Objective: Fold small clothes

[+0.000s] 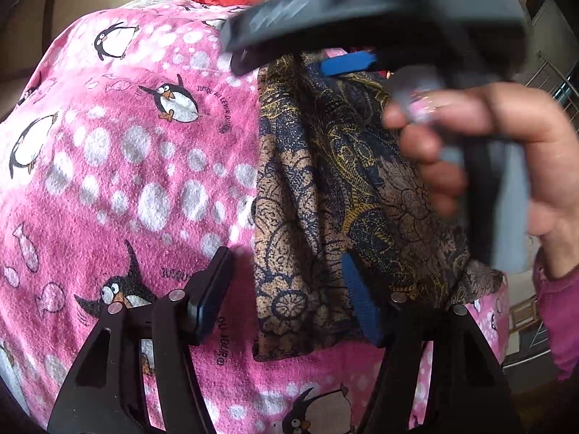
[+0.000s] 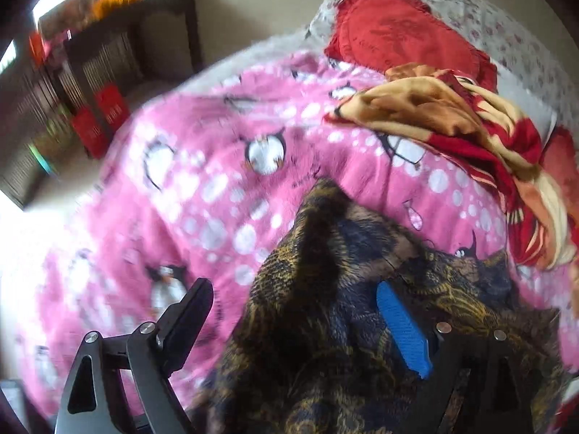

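Note:
A dark navy and gold patterned garment [image 1: 325, 199] lies bunched on a pink penguin blanket [image 1: 126, 152]. My left gripper [image 1: 289, 289] stands open over the garment's near left edge. Its blue pad [image 1: 362, 303] rests against the cloth, while the black finger [image 1: 213, 289] is off it, over the blanket. A hand [image 1: 488, 144] holds my right gripper [image 1: 289, 61], blurred, above the garment's far end. In the right wrist view the right gripper [image 2: 296, 322] is wide open, straddling a raised fold of the garment [image 2: 325, 307]; neither pad presses on it.
A red and tan garment [image 2: 470, 126] lies crumpled on the blanket [image 2: 217, 199] to the far right. A red cushion [image 2: 391, 29] sits on a floral pillow behind it. Dark shelving [image 2: 108, 54] with red boxes stands beyond the bed's left edge.

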`<state>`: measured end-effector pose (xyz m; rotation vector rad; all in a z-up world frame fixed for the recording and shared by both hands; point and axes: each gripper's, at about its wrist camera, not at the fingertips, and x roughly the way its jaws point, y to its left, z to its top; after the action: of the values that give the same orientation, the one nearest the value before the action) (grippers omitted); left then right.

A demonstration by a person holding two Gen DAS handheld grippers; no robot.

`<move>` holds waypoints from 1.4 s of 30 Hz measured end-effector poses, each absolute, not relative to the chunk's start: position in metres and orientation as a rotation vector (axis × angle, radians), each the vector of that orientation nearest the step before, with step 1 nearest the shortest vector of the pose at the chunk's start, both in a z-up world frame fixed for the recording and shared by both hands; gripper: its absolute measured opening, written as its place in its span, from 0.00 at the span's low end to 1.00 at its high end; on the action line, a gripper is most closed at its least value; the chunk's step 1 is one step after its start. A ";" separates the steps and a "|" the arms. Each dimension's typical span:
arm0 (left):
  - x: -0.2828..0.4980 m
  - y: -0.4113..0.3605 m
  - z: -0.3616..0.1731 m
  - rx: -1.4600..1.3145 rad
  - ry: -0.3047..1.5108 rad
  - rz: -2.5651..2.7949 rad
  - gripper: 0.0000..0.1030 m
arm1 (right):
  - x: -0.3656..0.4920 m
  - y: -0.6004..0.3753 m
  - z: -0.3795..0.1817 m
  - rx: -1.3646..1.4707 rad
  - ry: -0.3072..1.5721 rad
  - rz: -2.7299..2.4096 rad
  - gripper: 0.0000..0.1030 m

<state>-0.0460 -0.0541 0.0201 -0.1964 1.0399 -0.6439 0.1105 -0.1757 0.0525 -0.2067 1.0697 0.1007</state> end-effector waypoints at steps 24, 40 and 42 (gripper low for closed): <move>-0.072 -0.078 0.057 -0.184 0.941 -0.753 0.17 | 0.084 -0.268 0.093 0.226 1.008 0.206 0.67; -0.071 -0.141 0.080 -0.048 0.996 -0.726 0.17 | 0.053 -0.268 0.099 -0.087 0.989 0.118 0.19; -0.071 -0.157 0.084 -0.006 0.991 -0.729 0.17 | 0.044 -0.283 0.105 -0.068 0.980 0.119 0.19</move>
<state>-0.0710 -0.1568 0.0836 -0.0055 0.9913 -0.7294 0.0436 -0.2828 0.1048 -0.0677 0.9795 0.1188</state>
